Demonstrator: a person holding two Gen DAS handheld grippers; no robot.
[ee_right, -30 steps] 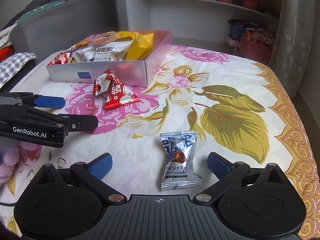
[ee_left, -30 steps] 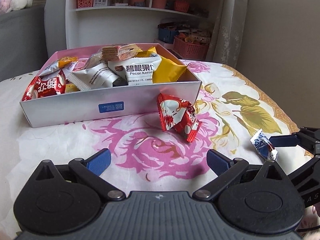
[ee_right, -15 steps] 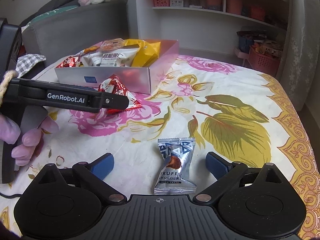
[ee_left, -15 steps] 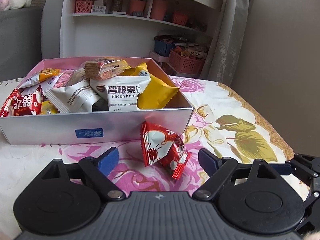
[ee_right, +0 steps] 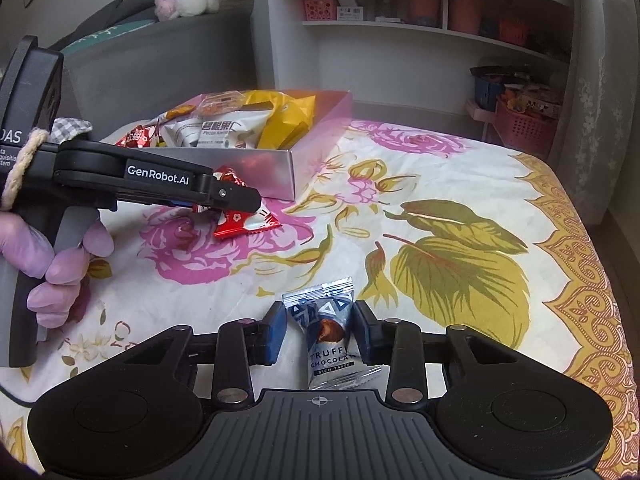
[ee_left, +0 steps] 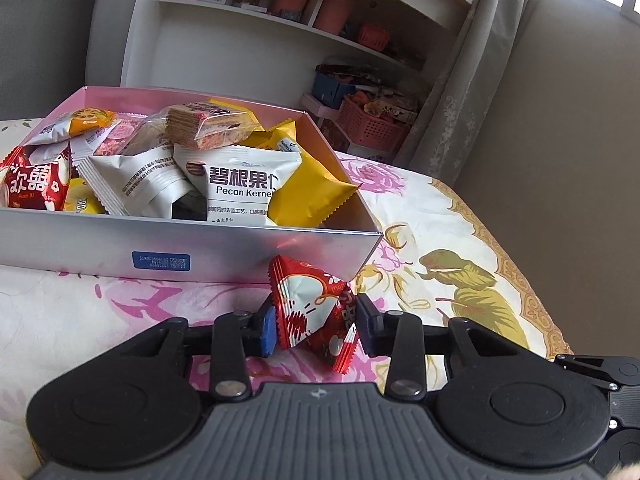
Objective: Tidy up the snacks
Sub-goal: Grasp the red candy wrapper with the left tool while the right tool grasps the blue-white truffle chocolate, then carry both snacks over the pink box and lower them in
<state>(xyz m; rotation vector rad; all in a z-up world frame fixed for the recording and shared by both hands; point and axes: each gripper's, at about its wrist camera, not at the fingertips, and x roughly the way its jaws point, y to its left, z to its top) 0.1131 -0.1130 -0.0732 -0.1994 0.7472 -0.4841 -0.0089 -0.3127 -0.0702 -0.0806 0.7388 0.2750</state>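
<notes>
A red and white triangular snack packet [ee_left: 304,304] lies on the flowered cloth just in front of the silver box [ee_left: 100,248], which is full of snack packs. My left gripper [ee_left: 316,330] is closing, and both pads touch the packet's sides. The right wrist view shows the same gripper [ee_right: 244,200] over the red packet [ee_right: 248,226], beside the box [ee_right: 256,168]. A silver and blue truffle chocolate [ee_right: 326,332] lies nearer on the cloth. My right gripper [ee_right: 320,330] is closing on it, its pads against the wrapper.
A gloved hand [ee_right: 60,272] holds the left gripper's handle. Behind the bed stand a white shelf unit [ee_left: 280,12], a pink basket [ee_left: 372,128] and a curtain [ee_left: 480,80]. A grey sofa [ee_right: 140,60] is at the back left. The cloth's edge drops off at the right [ee_right: 592,280].
Both grippers went from wide open to closed onto their snacks. The left gripper moved forward to the red packet. The right gripper stayed around the chocolate.
</notes>
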